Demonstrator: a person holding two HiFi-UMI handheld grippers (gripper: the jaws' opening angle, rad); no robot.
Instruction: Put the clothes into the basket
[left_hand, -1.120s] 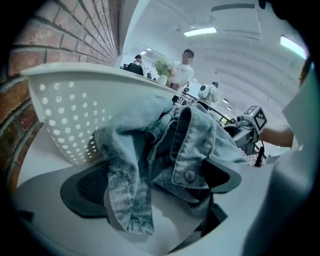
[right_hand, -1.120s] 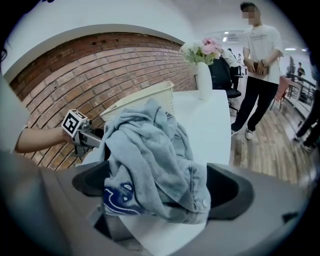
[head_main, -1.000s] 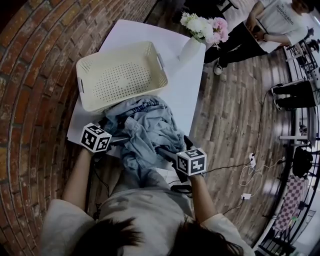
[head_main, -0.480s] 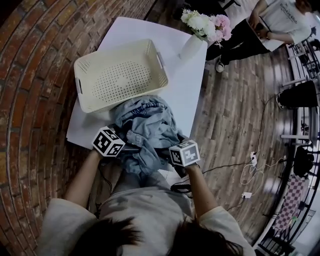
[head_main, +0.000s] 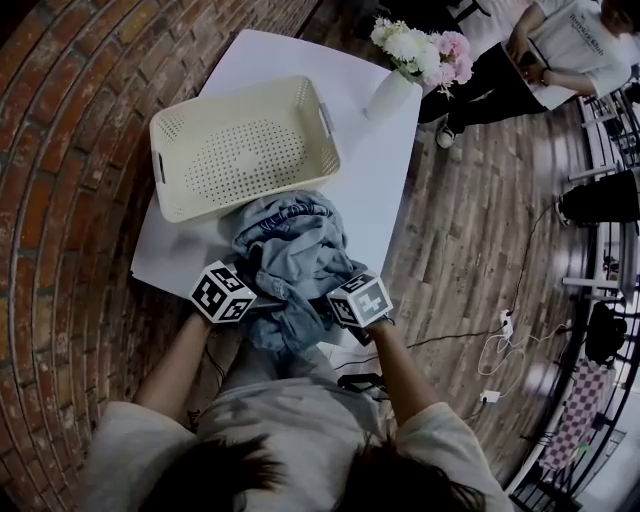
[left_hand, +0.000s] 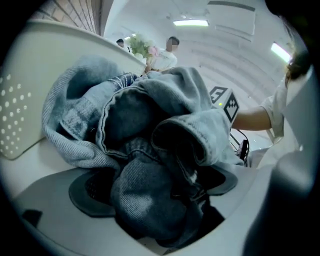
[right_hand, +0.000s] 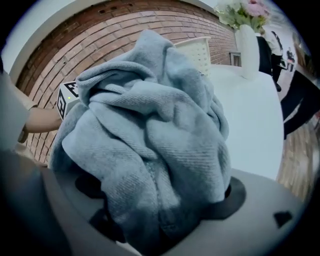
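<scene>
I find the head view above the person (head_main: 300, 440), facing steeply down over the whole table (head_main: 380, 170). The left gripper view sits low at the table's near edge, hard against the denim heap (left_hand: 150, 150), facing right and toward the far edge. The right gripper view, equally close, faces left and toward the far edge. All three share the heap, basket (head_main: 240, 88) and vase (head_main: 390, 95).

Bystander (head_main: 560, 40) cropped, table (head_main: 380, 170) edge perhaps under denim (head_main: 290, 250)
</scene>
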